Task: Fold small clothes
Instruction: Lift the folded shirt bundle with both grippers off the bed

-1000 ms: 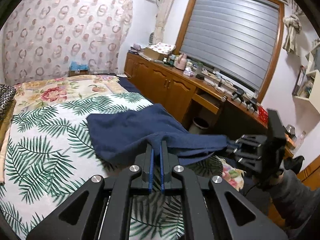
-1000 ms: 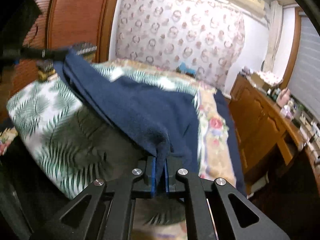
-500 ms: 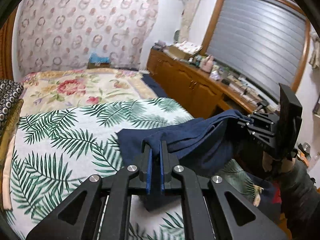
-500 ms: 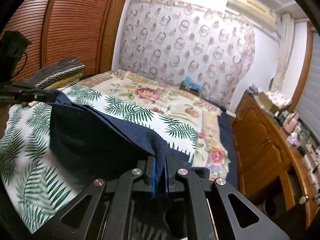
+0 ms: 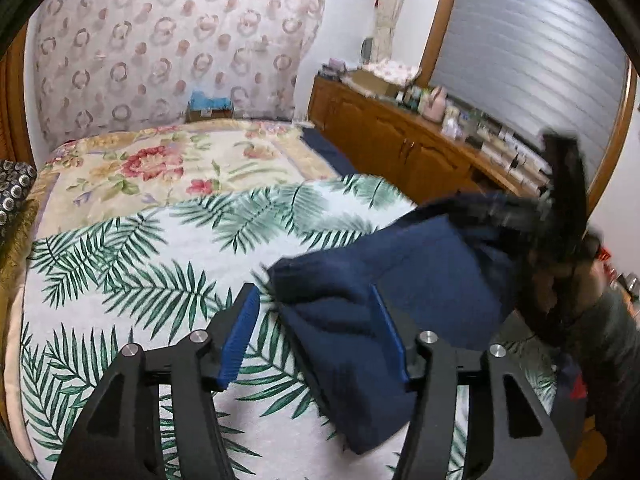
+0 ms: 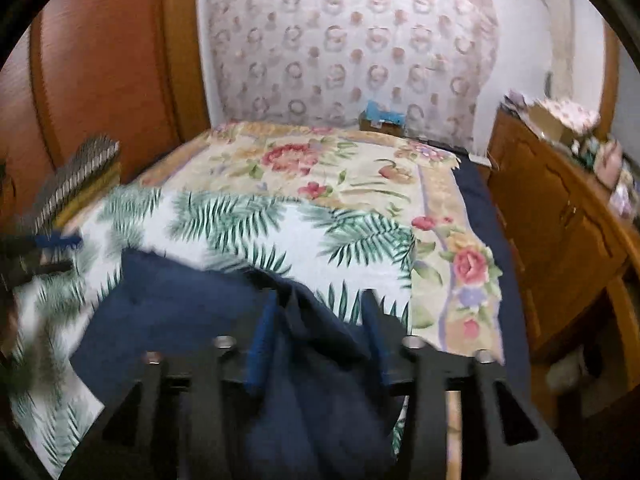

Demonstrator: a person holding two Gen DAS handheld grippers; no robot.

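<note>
Over bed (image 5: 132, 240), left tongs (image 5: 316, 300) tilted down (just opening)

Palm-print sheet (image 5: 120, 280) bare ahead; wooden cabinet (image 5: 400, 140) flanks bed edge; navy cloth (image 5: 360, 320) heaped near edge.

Readable text: none anywhere in either view.
Blue box (image 5: 211, 101) at the head of the bed (image 5: 120, 240): print on it too small and soft to read.
Bottles and boxes on the bench (image 5: 404, 132) right of the bed: labels blurred, no word or number comes clear.
Cardboard carton (image 6: 550, 122) on the bench: no marking legible.
Patterned curtain (image 5: 160, 40) behind the bed: rings only, no lettering.
Bedspread: palm leaves and flowers, no lettering.
Fingers (image 5: 240, 332) of the left tool: plain blue pads, no brand or number visible.
</note>
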